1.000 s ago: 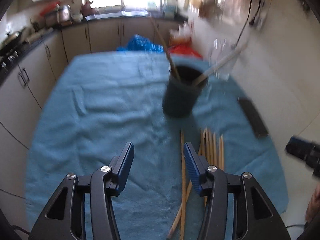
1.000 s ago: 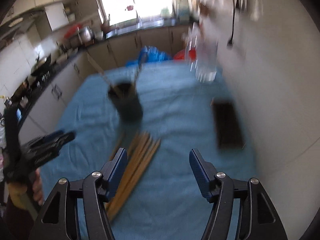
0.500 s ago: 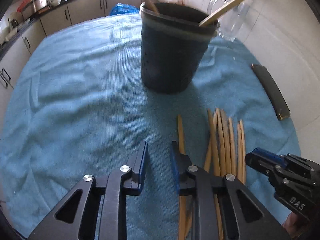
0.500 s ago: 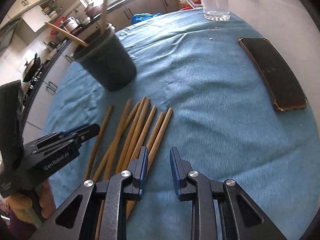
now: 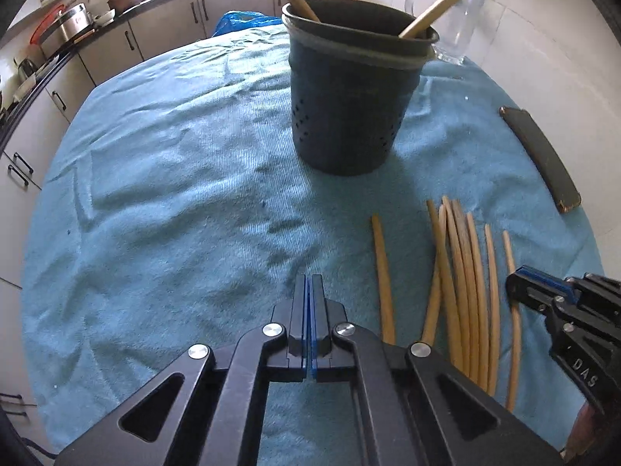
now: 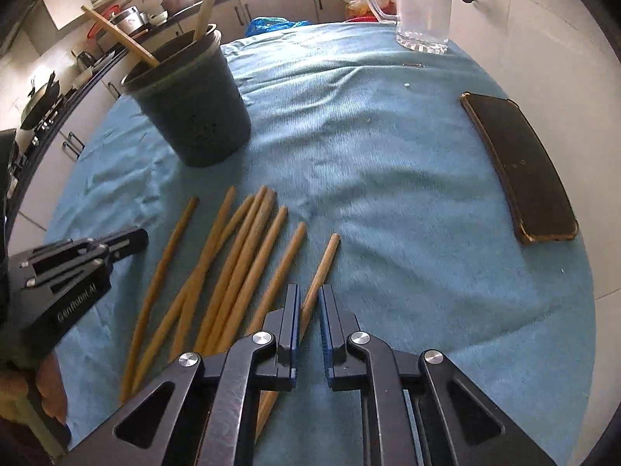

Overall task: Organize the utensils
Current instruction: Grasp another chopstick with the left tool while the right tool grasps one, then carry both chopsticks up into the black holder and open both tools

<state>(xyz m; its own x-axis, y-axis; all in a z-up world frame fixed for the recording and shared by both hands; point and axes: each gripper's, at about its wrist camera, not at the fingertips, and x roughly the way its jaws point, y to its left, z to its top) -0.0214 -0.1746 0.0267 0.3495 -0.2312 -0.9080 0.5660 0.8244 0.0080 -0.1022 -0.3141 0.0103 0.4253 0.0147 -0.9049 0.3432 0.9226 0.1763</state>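
Several loose wooden chopsticks (image 5: 462, 272) (image 6: 233, 264) lie side by side on the blue towel (image 5: 174, 194). Behind them stands a dark perforated holder (image 5: 349, 116) (image 6: 194, 116) with two chopsticks (image 5: 446, 4) leaning in it. My left gripper (image 5: 309, 283) (image 6: 132, 239) is shut on nothing, its tips over bare towel to the left of the row. My right gripper (image 6: 309, 299) (image 5: 516, 283) straddles the rightmost chopstick (image 6: 326, 260). Its jaws are closing, and a thin gap still shows beside the stick, which runs slantwise under the left finger.
A dark phone (image 6: 520, 171) (image 5: 543, 155) lies on the towel's right side. At the far right stands a glass mug (image 6: 423, 4). Kitchen cabinets and a counter with pots run behind and to the left. A hand shows low at the left in the right wrist view.
Both grippers came down close to the towel. The left jaws went from wide open to fully shut on nothing. The right jaws narrowed from wide open to a slim gap around the rightmost chopstick.
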